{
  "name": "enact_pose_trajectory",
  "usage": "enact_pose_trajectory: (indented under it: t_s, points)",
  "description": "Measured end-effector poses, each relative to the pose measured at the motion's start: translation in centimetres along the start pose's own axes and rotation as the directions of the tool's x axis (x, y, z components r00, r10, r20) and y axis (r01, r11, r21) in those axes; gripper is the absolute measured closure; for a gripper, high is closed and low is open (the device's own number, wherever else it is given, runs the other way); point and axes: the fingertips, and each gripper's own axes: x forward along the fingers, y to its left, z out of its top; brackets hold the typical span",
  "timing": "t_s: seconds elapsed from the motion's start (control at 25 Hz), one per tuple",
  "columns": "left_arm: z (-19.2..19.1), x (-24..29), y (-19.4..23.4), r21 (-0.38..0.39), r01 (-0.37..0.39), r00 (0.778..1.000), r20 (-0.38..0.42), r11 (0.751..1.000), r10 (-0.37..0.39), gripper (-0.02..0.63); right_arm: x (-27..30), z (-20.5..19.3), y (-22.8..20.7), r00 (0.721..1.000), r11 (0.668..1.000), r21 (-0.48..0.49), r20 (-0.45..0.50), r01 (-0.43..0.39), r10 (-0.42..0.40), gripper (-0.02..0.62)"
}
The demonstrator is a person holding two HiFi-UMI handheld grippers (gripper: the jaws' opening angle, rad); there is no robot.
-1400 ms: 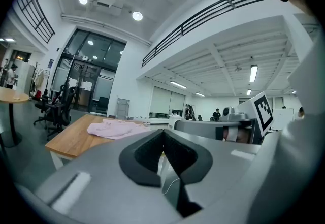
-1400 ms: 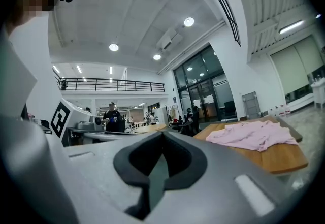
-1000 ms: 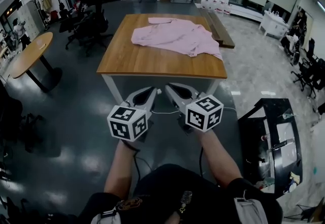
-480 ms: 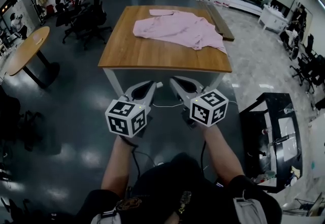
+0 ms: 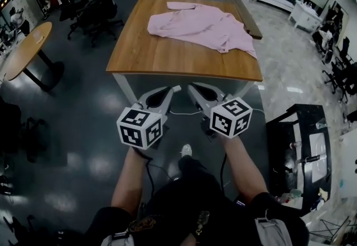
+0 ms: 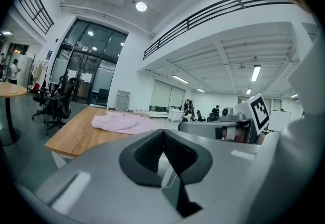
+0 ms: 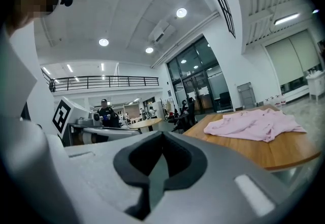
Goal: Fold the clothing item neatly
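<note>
A crumpled pink garment lies spread on the far right part of a wooden table. It also shows in the left gripper view and in the right gripper view. My left gripper and right gripper hang side by side in the air, short of the table's near edge. Both are shut with nothing between the jaws. Neither touches the garment.
A round wooden table stands at the left, with office chairs behind it. A black cart with papers stands at the right. A dark bench runs along the table's right side. The floor is dark and glossy.
The table and garment have drawn nearer and larger in the head view. Both grippers stayed shut and side by side.
</note>
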Motion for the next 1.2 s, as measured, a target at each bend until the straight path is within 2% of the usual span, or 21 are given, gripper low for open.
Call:
enact_pose_trajectory:
  t_s: [0.28,0.48,0.72,1.0,1.2]
  points:
    - [0.1,5.4,3.6,-0.008,-0.037,0.998,-0.045,0.999,0.037,0.600,5.0,1.2,-5.3,0.998,0.998,0.038,0.027,-0.057,0.056,0.592]
    - [1.6,8.8,6.5,0.004,-0.093,0.994,-0.059,0.996,0.093,0.600,8.0,3.2,-9.2,0.993,0.993,0.057,0.068,-0.103,0.099,0.592]
    - [2.0,12.8,9.1,0.004,-0.122,0.990,-0.068,0.993,0.122,0.600,10.4,4.1,-13.6,0.992,0.993,0.059,0.080,-0.103,0.099,0.592]
    - [2.0,17.9,10.6,-0.015,-0.074,0.993,-0.090,0.997,0.072,0.600,11.7,4.0,-17.9,0.997,0.996,0.064,0.048,-0.060,0.057,0.592]
    - [1.5,22.2,12.3,-0.028,0.008,0.993,-0.115,1.000,-0.011,0.600,12.5,4.0,-22.1,0.999,0.997,0.069,0.029,0.035,-0.037,0.592]
